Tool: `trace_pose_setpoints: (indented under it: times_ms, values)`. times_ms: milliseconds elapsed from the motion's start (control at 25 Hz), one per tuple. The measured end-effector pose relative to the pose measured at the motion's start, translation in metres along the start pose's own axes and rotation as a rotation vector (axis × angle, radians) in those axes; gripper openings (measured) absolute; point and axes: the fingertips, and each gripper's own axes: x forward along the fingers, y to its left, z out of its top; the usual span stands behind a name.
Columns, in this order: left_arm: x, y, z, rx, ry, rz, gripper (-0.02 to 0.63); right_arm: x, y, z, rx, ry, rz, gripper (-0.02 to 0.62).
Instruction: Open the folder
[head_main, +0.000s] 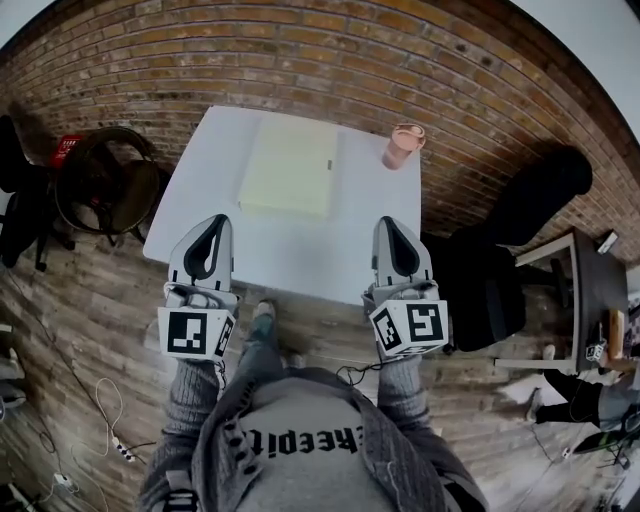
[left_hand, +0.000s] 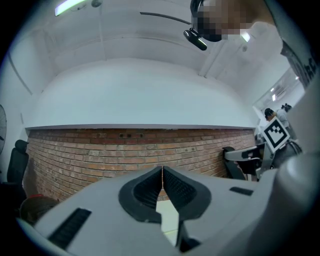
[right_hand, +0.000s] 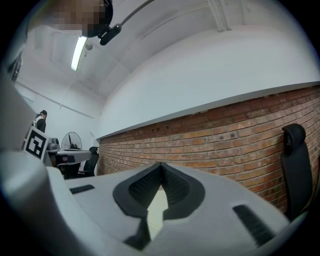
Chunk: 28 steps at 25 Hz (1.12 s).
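Your left gripper (head_main: 217, 220) and right gripper (head_main: 386, 223), jaws pressed together, hovered at the table's (head_main: 300, 255) near edge; you probably had to reach the shut folder's (head_main: 290, 165) cover next.

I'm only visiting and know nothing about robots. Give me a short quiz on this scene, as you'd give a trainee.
1. True or false: the pale yellow flat folder on the white rectangular table lies open.
2. What stands right of the folder in the head view? A) a pinkish-brown cup B) a green bottle C) a blue box
3. Fill in: the fingers of the left gripper and the right gripper are ____, with nothing between them.
Key: 1 false; 2 A; 3 shut.
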Motion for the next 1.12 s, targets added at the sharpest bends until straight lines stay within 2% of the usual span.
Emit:
trace_pose_setpoints:
  times_ms: [440,760,920,1120]
  values:
    - [0.082,0.033,-0.021,-0.004,-0.004,-0.072,0.011,0.078,-0.021,-0.015,0.014,0.017,-0.041,0.005]
    - [0.135,0.048,-0.063,0.042,0.065,-0.14,0.009,0.124,-0.036,-0.053,0.047,0.1,-0.084,0.005]
    - [0.146,0.044,-0.109,0.058,0.19,-0.233,0.009,0.138,-0.04,-0.09,0.081,0.181,-0.1,0.005]
    - [0.154,0.026,-0.161,0.129,0.263,-0.383,0.011,0.141,-0.046,-0.148,0.153,0.305,-0.131,0.005]
